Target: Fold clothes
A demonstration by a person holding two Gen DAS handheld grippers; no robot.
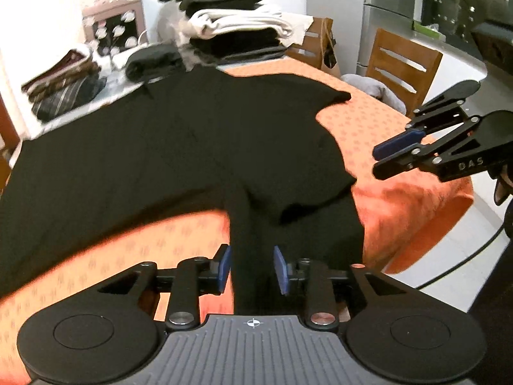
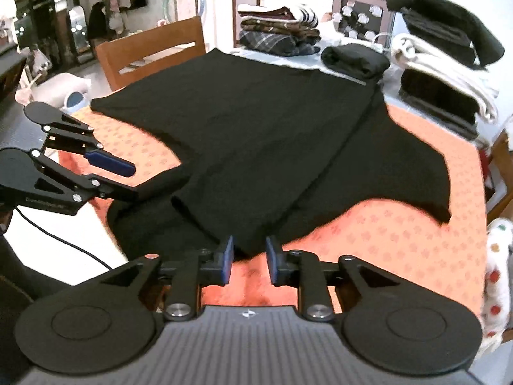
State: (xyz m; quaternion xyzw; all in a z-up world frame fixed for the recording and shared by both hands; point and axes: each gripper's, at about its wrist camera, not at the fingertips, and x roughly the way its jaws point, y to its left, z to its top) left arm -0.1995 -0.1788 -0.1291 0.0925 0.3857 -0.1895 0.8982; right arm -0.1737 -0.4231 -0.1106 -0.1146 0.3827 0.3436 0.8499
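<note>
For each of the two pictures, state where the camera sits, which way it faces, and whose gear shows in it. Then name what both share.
Left wrist: sits on the left hand-held gripper, facing down across the black garment; the right hand-held gripper shows at right.
Right wrist: sits on the right hand-held gripper, facing the same garment; the left one shows at left.
Shared: garment, orange tablecloth, folded stacks.

You see both fisheye views bright and warmly lit, with straight lines bowing and corners going dark at the edges. The black cloth garment point(image 1: 179, 147) swallows detail, showing almost no folds. The orange patterned tablecloth point(image 1: 378, 128) glows oversaturated. The stack of folded dark and white clothes point(image 1: 231, 29) is smeared by motion blur in your left view.
</note>
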